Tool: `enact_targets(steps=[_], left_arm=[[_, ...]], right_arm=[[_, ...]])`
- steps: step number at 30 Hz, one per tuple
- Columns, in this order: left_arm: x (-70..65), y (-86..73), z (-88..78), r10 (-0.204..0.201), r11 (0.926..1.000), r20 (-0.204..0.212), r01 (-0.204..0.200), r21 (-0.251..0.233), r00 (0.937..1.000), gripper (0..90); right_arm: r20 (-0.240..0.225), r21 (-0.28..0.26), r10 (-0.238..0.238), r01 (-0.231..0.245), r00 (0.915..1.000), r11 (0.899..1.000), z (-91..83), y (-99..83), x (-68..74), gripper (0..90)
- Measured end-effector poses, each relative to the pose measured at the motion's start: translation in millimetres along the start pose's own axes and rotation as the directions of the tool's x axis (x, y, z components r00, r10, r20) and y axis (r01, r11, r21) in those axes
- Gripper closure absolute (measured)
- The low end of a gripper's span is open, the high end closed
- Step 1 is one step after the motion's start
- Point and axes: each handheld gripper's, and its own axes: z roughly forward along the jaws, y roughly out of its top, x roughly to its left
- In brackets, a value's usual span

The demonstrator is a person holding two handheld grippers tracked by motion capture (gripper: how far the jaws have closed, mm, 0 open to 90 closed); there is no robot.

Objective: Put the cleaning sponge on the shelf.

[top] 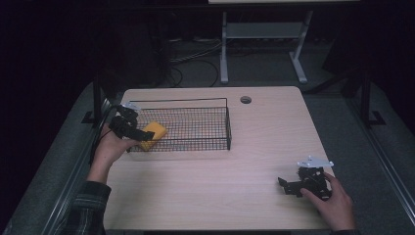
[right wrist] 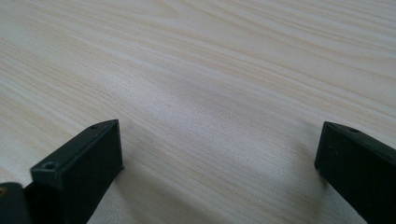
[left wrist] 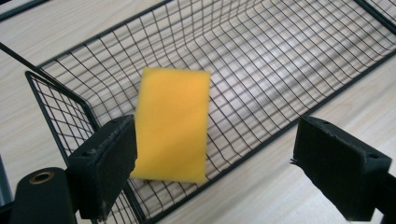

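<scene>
- Sponge (left wrist: 171, 125) sits loose in the wire basket (left wrist: 299, 60), frame centre; left gripper (left wrist: 233, 170) fingers wide, could snag the rim.
- Right gripper (right wrist: 219, 168) fingers wide, idle over bare bench (right wrist: 210, 60).

sponge (left wrist: 172, 125) blurred at its edges; basket (left wrist: 299, 42) far end cut off by frame

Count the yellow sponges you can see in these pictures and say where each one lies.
1. A single yellow sponge lies in the wire basket, at the end nearest the left gripper, whose jaws stand open around it. The mesh hides nothing else.
</scene>
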Motion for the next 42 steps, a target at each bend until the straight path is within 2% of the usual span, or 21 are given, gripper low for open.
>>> enact_targets(steps=[15,24,42], left_arm=[[-29.2,-36.6,-5.1,0.028,0.9986,-0.006,-0.029,-0.044,0.9996,13.1],[-40.5,-61.3,-7.2,0.051,0.9961,-0.016,-0.052,-0.072,0.9986,13.1],[-60.0,-107.6,0.4,0.063,0.9895,-0.012,-0.064,-0.13,0.998,13.2]], right_arm=[[0.0,0.0,0.001,-0.001,1.0,1.0,0.0,0.0,0.0,0.1],[0.0,0.0,0.0,0.0,1.0,1.0,0.0,0.0,0.0,0.1],[0.0,0.0,0.0,0.0,1.0,1.0,0.0,0.0,0.1,0.1]])
